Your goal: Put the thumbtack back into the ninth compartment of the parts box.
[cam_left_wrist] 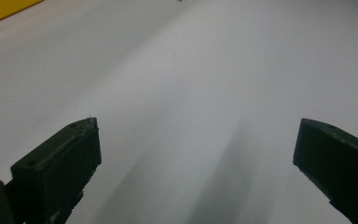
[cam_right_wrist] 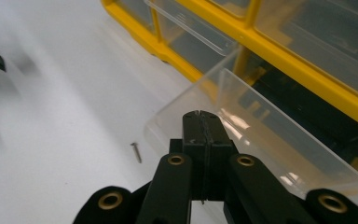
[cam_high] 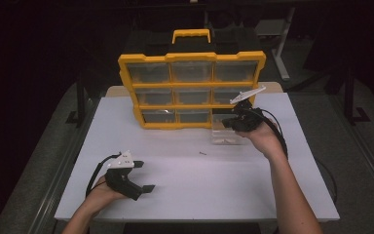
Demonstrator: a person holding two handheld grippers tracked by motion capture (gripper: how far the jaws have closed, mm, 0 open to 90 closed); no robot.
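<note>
Right claw over clear drawer beside yellow organizer; left claw idle on bare desk.

Clear plastic drawer (cam_high: 228, 135) sat on the white desk (cam_high: 195, 180), pulled out of the yellow organizer (cam_high: 191, 87), just in front of its lower right corner and touching or nearly touching it. Its long axis ran roughly side to side along the cabinet's front; open top faced up, walls see-through and glossy. Right claw (cam_right_wrist: 200, 122) was pressed together at the drawer's near wall; whether it pinched anything, I could not tell. A small screw (cam_right_wrist: 136, 152) lay on the desk just left of the drawer, apart from it. Open desk stretched wide toward the near edge. Left claw (cam_left_wrist: 196, 154) rested low near the front left corner, jaws spread, nothing between them.
</note>
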